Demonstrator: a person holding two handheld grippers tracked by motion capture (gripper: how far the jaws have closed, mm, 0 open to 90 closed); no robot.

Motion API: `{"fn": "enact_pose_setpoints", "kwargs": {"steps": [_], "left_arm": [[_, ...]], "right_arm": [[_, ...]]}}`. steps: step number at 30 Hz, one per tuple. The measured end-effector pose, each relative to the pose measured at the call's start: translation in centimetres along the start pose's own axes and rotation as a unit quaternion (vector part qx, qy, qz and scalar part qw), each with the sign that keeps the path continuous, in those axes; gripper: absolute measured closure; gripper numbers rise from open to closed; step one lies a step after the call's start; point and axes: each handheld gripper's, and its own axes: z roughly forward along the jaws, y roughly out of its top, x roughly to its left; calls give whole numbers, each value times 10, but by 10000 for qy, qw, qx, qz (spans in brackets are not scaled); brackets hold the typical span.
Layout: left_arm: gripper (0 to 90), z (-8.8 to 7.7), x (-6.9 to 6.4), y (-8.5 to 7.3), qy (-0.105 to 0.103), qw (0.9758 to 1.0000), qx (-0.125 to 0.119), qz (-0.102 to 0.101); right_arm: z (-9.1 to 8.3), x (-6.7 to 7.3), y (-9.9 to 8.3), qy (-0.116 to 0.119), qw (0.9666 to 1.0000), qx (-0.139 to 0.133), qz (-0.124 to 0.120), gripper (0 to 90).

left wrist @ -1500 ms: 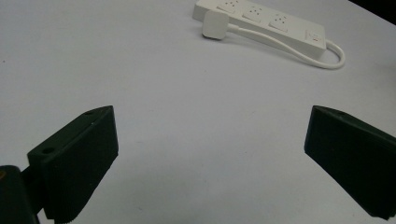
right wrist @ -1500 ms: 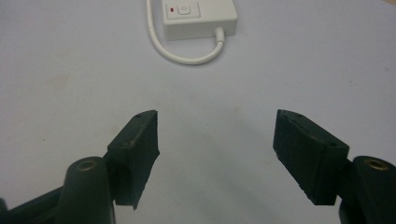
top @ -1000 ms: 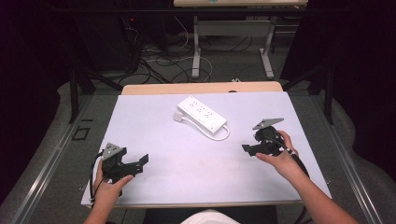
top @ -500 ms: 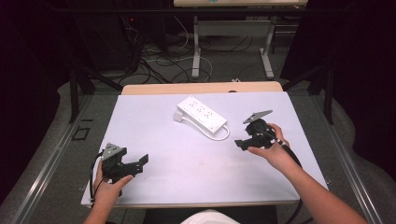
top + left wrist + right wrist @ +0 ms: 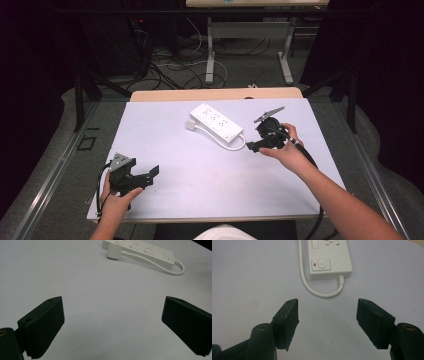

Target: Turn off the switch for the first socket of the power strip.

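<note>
High view, left to right: the left gripper (image 5: pixel 134 176) sits near the front left corner of the table (image 5: pixel 165 130), jaws spread wide with nothing between them. The power strip (image 5: pixel 216 121) lies flat and diagonal near the middle of the back edge; its white plug (image 5: pixel 191 125) rests just beside the strip's left end, and the cord (image 5: pixel 235 146) curves out of the switch end in a short loop. The right gripper (image 5: pixel 256 145) hovers just beside that loop toward the right edge, jaws spread and empty, aimed at the switch end (image 5: pixel 329 265).

Handling, as a judgement: the strip is a rigid plastic housing, probably light, with smooth faces likely to slip on the table. Grip across the narrow width, on the long side walls. The cord is flexible and will drag; do not lift by it
</note>
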Motion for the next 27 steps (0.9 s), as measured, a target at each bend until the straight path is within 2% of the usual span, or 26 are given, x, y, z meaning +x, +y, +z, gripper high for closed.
{"fn": "enact_pose_setpoints", "kwargs": {"steps": [7, 12, 22, 27], "left_arm": [[44, 0, 0, 0, -1, 10000, 0, -5], [44, 0, 0, 0, -5, 10000, -1, -19], [45, 0, 0, 0, -8, 10000, -1, -18], [46, 0, 0, 0, -8, 10000, 9, -33]], "right_arm": [[6, 0, 17, -32, 9999, 5, 153, 353], [9, 0, 26, -67, 9999, -9, 149, 359], [16, -1, 45, 29, 9996, 2, 272, 383], [21, -3, 52, 0, 9994, -17, 335, 394]]}}
